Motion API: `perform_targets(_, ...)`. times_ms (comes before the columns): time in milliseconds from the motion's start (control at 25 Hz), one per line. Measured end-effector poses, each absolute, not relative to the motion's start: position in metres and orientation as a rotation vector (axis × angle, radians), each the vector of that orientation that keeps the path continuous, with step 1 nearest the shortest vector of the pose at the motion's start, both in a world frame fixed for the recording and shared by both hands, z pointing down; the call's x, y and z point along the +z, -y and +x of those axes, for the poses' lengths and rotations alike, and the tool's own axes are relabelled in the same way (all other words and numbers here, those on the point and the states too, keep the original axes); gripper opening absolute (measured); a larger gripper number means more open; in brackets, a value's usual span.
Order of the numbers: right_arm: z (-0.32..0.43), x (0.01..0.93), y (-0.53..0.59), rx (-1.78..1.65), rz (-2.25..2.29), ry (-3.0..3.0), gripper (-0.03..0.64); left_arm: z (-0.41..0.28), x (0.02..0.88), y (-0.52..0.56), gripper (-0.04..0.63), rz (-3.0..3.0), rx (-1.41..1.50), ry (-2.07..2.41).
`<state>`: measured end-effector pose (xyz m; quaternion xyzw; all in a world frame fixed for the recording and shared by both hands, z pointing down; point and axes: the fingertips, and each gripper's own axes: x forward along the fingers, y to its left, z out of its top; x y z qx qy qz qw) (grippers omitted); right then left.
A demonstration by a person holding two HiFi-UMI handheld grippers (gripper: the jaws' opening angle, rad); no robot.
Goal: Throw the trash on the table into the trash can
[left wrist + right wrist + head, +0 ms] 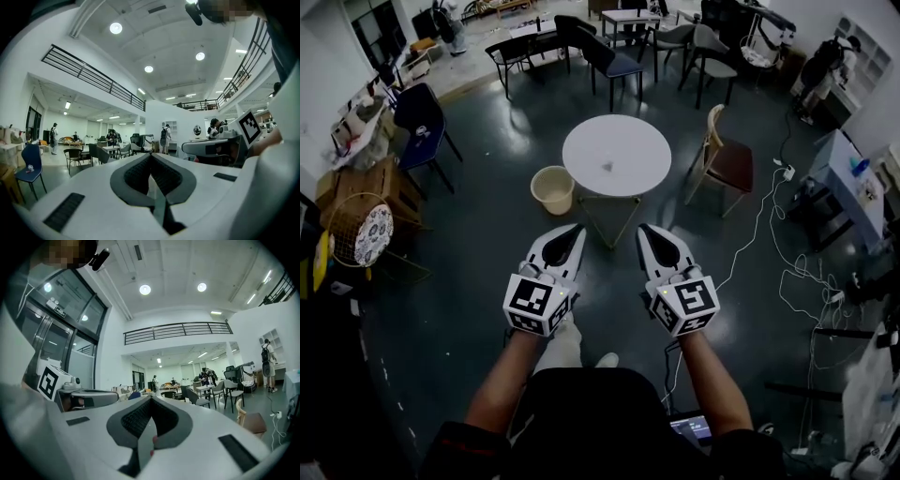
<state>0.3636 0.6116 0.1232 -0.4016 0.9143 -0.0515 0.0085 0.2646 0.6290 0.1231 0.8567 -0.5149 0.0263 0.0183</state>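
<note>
Two grippers, the left gripper (573,230) and the right gripper (646,229), have white shells and dark ribbed pads. They are held level side by side, each with its jaws closed together on nothing. One round white table (581,155) on thin legs stands well ahead of both tips. One beige, bucket-shaped trash can (551,192) sits on the floor just beside the table's left edge. One small pale piece of trash (607,167) lies near the tabletop's centre, well apart from either gripper.
</note>
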Motion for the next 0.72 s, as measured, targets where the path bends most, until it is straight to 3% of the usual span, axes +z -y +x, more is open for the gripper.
perform_targets(720, 0.265, 0.136, -0.441, -0.177, -1.34, -2.876, 0.012, 0.153, 0.142, -0.457, 0.008, 2.639, 0.11, 1.553)
